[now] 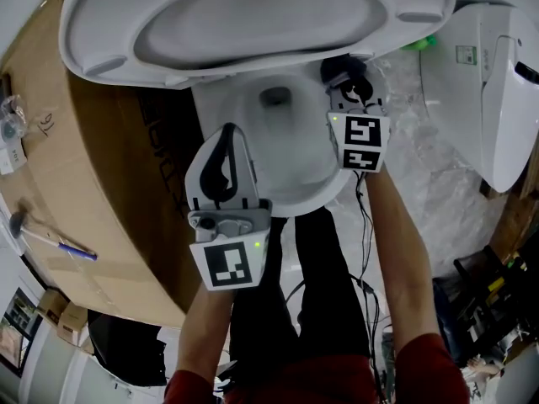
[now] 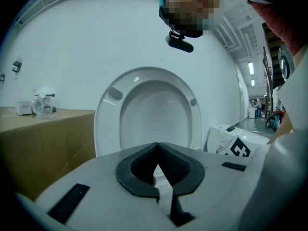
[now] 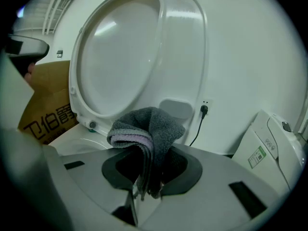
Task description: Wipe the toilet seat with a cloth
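Right claw (image 3: 148, 170) clamped on folded cloth (image 3: 149, 126), nearer the raised seat (image 1: 93, 25) just up-frame of it; left claw (image 2: 156, 148) shut, empty, lower centre.

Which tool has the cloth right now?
The right tool, jaws clamped on the grey cloth; the left tool is shut and empty.
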A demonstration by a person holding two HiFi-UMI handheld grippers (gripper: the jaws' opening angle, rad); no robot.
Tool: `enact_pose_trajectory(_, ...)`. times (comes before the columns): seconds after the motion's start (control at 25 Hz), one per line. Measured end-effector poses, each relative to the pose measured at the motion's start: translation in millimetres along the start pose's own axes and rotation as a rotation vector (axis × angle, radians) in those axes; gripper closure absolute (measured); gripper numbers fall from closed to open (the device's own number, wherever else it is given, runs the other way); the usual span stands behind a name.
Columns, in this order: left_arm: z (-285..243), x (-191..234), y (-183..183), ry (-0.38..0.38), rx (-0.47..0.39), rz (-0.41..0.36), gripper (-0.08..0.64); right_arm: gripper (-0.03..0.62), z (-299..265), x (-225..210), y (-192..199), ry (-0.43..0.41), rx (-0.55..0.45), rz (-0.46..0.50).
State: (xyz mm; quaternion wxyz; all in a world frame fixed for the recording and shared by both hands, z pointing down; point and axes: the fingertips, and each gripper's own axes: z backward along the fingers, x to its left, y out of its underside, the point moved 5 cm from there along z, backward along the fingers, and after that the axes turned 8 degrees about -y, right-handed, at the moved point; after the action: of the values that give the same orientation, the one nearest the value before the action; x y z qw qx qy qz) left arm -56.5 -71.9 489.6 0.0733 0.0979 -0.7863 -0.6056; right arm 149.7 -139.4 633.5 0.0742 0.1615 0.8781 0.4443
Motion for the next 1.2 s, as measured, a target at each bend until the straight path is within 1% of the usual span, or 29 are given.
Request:
enact_pose_trajectory(0.12,3.3,-1.1,-2.9,0.008,0.000,0.003,0.548,0.517,1.5,0.3,0.2,0.015,0.016,0.018)
enact_pose_trajectory(0.32,15.5,6.2,-13.5,0.018,0.008,0.000,0.548,0.517,13.6,8.8,-5.6,0.010,0.058,0.014)
enact_pose_trajectory(0.44,25.8,10.4,-30.2,0.007,0.032,0.028,0.548,0.517,41.8,17.2,-13.0,-0.003,0.073,-0.020)
enact_pose_trajectory(0.52,35.7,14.5,-47.8,0.002,0.048,0.045,0.548,0.517,69.8,24.0,-23.9,-0.009,0.069,-0.053)
enact_pose_trajectory(0.64,49.9,20.9,-83.7,-0.005,0.046,0.072,0.548,0.517,112.4,34.0,-56.1,-0.025,0.026,-0.090)
enact_pose_trajectory(0.76,69.1,22.5,-128.0,-0.006,0.017,0.073,0.548,0.517,161.3,43.1,-94.7,-0.048,-0.031,-0.115)
enact_pose_trajectory(0.84,85.5,21.4,-156.8,0.007,-0.004,0.049,0.548,0.517,198.0,46.9,-120.9,-0.062,-0.069,-0.135)
enact_pose_trajectory(0.88,92.8,20.6,-173.6,0.009,-0.020,0.050,0.548,0.517,215.5,46.9,-135.1,-0.062,-0.092,-0.150)
enact_pose_trajectory(0.96,108.7,19.6,-209.9,0.001,-0.056,0.077,0.548,0.517,250.1,47.3,-163.6,-0.057,-0.142,-0.174)
enact_pose_trajectory(1.08,136.1,20.7,-257.8,-0.007,-0.103,0.063,0.548,0.517,300.2,49.7,-208.1,-0.068,-0.210,-0.155)
enact_pose_trajectory(1.2,159.7,27.8,-302.1,-0.005,-0.168,0.022,0.548,0.517,342.9,51.7,-256.1,-0.076,-0.326,-0.133)
